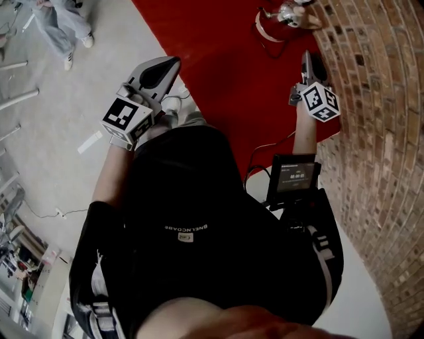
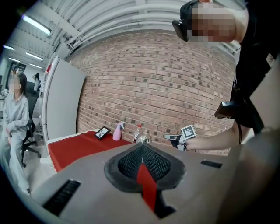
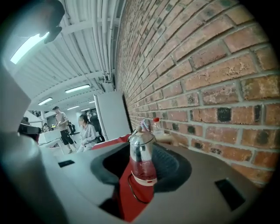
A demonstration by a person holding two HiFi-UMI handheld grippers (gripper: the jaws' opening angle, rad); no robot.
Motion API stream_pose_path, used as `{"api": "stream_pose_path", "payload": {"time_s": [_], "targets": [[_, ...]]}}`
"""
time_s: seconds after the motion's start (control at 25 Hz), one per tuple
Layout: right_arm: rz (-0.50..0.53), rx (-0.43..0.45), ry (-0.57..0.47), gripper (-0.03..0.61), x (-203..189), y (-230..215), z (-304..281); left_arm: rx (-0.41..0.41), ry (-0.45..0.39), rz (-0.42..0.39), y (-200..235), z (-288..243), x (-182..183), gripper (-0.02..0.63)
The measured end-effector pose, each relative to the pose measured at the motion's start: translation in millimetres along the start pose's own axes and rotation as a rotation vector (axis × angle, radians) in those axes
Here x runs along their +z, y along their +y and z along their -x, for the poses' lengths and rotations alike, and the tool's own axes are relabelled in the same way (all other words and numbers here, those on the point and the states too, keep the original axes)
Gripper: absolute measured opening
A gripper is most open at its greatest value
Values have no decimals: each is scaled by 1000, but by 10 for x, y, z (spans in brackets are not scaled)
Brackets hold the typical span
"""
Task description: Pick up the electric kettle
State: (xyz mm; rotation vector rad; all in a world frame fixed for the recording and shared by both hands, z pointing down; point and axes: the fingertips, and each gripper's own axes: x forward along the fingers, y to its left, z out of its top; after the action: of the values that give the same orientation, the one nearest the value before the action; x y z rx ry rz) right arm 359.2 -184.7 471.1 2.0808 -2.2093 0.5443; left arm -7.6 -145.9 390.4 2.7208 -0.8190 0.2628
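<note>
The person wears a black short-sleeved top [image 1: 192,198] with small white lettering [image 1: 186,227] mid-chest and white-striped sleeves [image 1: 322,246] at 4 and 8 o'clock; the grey left gripper [image 1: 173,63] and right gripper [image 1: 307,58] each bear a black-and-white marker cube [image 1: 126,118].

My views are evenly lit by ceiling strip lights [image 3: 27,47] at ten o'clock; edges bend and darken.

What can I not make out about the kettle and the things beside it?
Head view: the electric kettle is too small, close to the top edge, to show its handle.
Right gripper view: the electric kettle hides most of the red-capped bottle behind it.
Left gripper view: the framed item beside the pink spray bottle is too small to identify.
Head view: the small screen has print too small to read.
</note>
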Motion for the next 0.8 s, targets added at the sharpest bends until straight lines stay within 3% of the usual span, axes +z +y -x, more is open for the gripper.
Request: {"api": "stream_pose_path", "payload": {"time_s": [0.4,0.8], "targets": [[19,-75,57,196,-282,-661,-492,79,18,68,101,-96,-209,6],[20,-127,80,245,-485,-1024,-930,114,5,117,145,-99,-290,7]]}}
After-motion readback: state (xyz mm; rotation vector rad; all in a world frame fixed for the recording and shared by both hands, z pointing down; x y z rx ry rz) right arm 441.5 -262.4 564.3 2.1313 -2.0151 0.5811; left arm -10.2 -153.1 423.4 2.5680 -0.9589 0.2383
